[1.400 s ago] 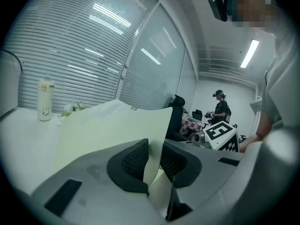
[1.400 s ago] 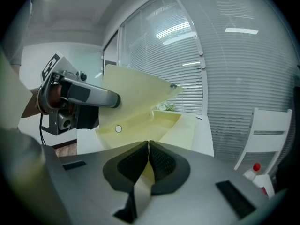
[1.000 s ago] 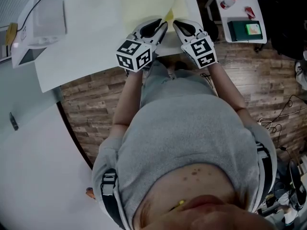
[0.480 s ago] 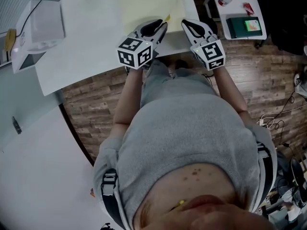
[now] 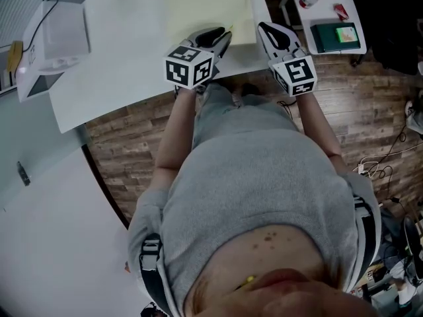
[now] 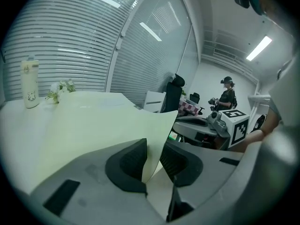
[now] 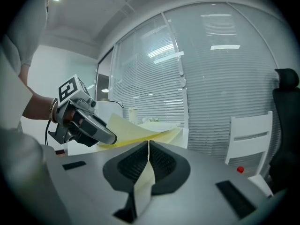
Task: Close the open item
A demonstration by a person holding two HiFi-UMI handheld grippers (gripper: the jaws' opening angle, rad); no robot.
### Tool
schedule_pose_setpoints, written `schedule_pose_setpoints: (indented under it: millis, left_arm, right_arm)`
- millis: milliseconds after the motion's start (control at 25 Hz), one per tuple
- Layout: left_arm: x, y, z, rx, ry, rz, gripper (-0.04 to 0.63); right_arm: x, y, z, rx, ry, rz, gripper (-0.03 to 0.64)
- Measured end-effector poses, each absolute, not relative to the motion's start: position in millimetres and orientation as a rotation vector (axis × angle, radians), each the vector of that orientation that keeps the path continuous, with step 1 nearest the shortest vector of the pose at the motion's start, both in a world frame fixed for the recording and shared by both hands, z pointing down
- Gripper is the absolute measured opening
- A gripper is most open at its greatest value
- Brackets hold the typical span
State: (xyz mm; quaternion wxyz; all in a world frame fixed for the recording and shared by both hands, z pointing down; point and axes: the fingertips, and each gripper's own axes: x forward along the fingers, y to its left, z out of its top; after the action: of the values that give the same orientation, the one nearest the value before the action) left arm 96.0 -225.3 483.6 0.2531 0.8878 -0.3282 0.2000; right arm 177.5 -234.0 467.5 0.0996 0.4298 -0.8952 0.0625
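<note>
Left gripper view: we are letting the folder's cover go, so the closing step looks near its end.

The left gripper (image 6: 151, 151) has its jaws opening, with the corner of the pale yellow cover standing between the pads and no longer pinched. The right gripper (image 7: 148, 149) hangs just beside it at the table edge, jaws together on nothing. The yellow folder (image 6: 93, 125) lies on the white table (image 5: 119, 65), its cover a little above the lower leaf. Next, we judge, we need to draw the left jaws clear of the corner and perhaps press the cover flat. On the table's far end stand a pale bottle (image 6: 29, 84) and a small sprig of flowers (image 6: 60, 86). Beyond are slatted blinds (image 6: 56, 32), an office chair (image 6: 172, 95) and a person (image 6: 226, 95) standing.
</note>
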Motion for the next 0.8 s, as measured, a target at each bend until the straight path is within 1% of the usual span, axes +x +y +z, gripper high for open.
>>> schedule_pose_setpoints:
  millis: [600, 800]
  left_arm:
    - [104.4, -224.6, 501.3, 2.35, -0.78, 0.814, 0.08]
    - [105.8, -224.9, 501.2, 2.325, -0.667, 0.933, 0.081]
  right_arm:
    - [176.5, -219.0, 464.9, 1.263, -2.64, 0.158, 0.064]
    - [175.7, -215.1, 463.9, 1.258, -2.642, 0.158, 0.064]
